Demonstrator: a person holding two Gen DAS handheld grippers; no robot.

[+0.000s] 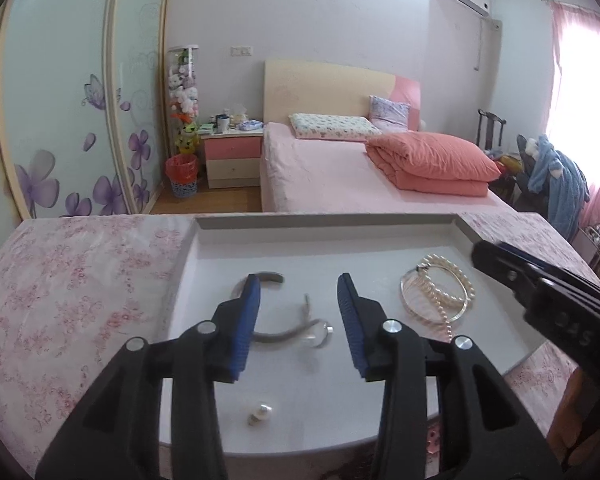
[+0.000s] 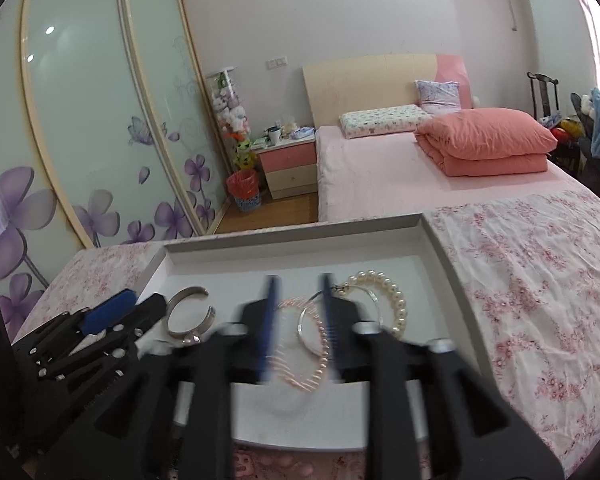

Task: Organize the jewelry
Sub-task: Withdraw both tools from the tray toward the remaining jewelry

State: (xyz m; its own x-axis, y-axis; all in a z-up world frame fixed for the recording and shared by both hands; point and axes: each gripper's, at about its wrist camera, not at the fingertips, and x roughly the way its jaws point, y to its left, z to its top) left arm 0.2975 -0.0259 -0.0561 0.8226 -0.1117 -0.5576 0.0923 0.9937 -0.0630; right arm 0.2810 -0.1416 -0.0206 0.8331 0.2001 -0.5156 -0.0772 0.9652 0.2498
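Note:
A shallow grey-white tray [image 1: 324, 222] lies on a pink floral cloth and holds the jewelry. My left gripper [image 1: 299, 282] hangs open over a silver open bangle [image 1: 274, 336] that bears a clear stone; nothing is between its blue pads. A small pearl earring [image 1: 260, 412] lies nearer the tray's front edge. A pearl strand [image 1: 450, 280] and a silver hoop [image 1: 466, 306] lie to the right. My right gripper [image 2: 299, 280], blurred, stands open above a pink beaded piece [image 2: 304, 360] and the silver hoop [image 2: 309, 314], with the pearl strand [image 2: 392, 292] just right of it.
The floral cloth [image 2: 520, 280] covers the surface around the tray [image 2: 432, 232]. The two grippers sit close side by side, the left gripper [image 2: 112, 308] at the right one's left. Beyond are a pink bed [image 1: 340, 176], a nightstand [image 1: 232, 156] and a flowered sliding wardrobe [image 1: 60, 120].

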